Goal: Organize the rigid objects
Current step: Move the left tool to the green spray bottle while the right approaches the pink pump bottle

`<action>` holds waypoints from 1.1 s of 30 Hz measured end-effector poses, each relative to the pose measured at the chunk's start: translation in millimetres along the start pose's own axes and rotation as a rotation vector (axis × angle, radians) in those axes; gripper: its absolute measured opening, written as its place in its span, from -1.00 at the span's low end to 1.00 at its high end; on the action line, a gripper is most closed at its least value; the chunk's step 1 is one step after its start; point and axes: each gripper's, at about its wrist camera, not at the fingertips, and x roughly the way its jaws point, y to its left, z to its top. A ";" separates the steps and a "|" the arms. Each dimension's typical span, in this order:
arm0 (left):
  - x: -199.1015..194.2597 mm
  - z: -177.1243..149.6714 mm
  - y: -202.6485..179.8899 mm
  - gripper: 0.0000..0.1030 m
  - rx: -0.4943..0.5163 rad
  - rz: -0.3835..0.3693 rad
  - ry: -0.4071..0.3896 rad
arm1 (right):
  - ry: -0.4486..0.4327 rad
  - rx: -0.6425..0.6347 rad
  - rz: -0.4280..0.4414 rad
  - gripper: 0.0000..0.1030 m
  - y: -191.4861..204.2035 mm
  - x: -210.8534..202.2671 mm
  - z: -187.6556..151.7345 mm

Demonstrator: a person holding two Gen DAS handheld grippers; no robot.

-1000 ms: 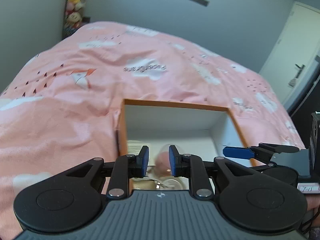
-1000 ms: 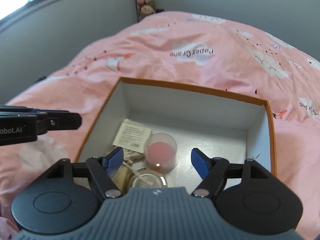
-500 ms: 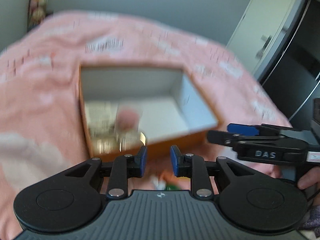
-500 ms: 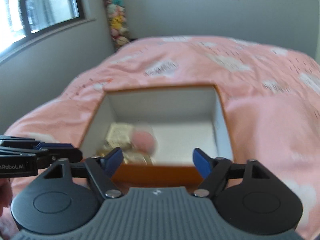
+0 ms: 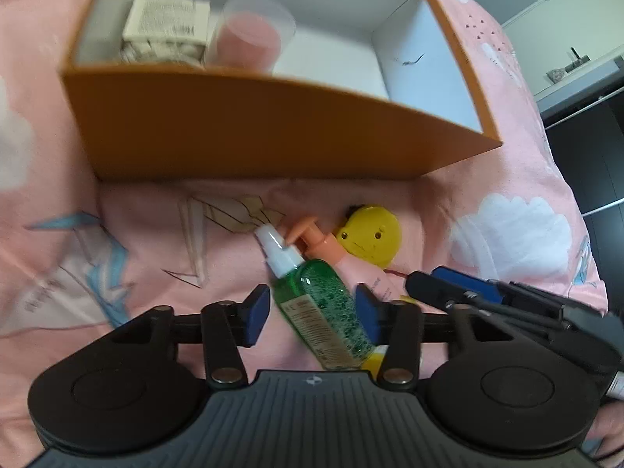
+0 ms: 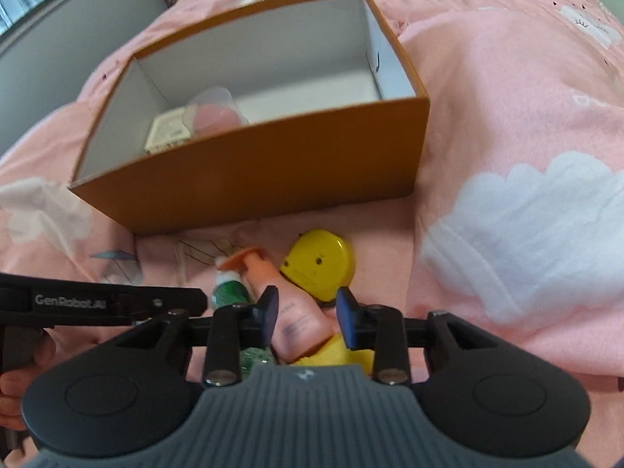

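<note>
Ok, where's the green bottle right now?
The green bottle lies on the pink bedspread before the orange box, between the opening left gripper jaws, against the peach pump bottle.

The box (image 6: 249,179) is orange outside and white inside. In front of it lie a clear green spray bottle (image 5: 323,312) with a white cap, a peach pump bottle (image 6: 290,316) and a yellow round toy (image 6: 319,269). The bedspread (image 6: 507,136) is pink with white clouds.
</note>
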 end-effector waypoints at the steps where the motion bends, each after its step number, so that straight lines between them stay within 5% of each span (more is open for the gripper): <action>1: 4.6 -0.8 0.7 0.25 -0.027 0.004 -0.001 | 0.009 -0.005 -0.008 -0.35 0.2 4.4 -1.1; 12: 39.0 -5.0 -4.0 0.53 -0.106 0.013 0.057 | 0.079 -0.044 -0.025 -0.26 -6.8 32.8 -6.5; 21: 18.4 -5.8 4.9 -0.06 -0.134 -0.009 0.052 | 0.081 -0.070 -0.030 -0.25 -0.2 30.7 -4.1; 26: 7.3 -8.0 5.5 -0.14 -0.123 0.019 0.056 | 0.096 -0.120 -0.044 0.07 8.8 33.4 -6.1; 33: 20.4 -8.6 8.3 -0.17 -0.146 0.045 0.078 | 0.117 -0.194 -0.040 0.19 20.7 41.2 -9.8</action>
